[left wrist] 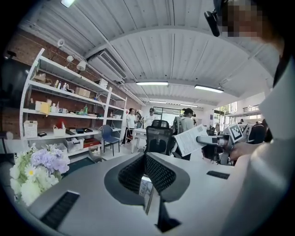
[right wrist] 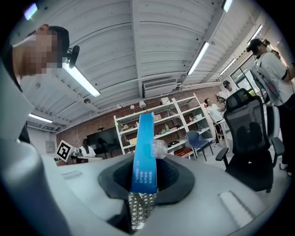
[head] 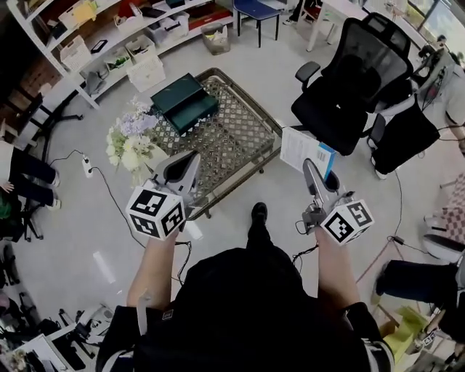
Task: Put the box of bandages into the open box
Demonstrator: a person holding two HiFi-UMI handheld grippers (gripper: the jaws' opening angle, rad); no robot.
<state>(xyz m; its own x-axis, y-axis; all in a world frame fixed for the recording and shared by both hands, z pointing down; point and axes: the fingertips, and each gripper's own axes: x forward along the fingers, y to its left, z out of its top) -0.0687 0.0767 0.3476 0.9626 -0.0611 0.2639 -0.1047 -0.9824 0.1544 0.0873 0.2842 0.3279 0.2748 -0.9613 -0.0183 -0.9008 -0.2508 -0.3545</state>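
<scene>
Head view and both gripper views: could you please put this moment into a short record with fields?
Right gripper: shut on box of bandages, blue edge toward its camera
Left gripper: shut, nothing in it
Green box: on lattice table, far left part
Flowers: at table's left edge
Box of bandages, head view: right of table, not over green box

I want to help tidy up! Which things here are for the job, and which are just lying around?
For the job: bandage box in the right gripper; dark green box on the wicker table.
Just lying about: bouquet of flowers, black office chair, power strip, blue chair.
</scene>
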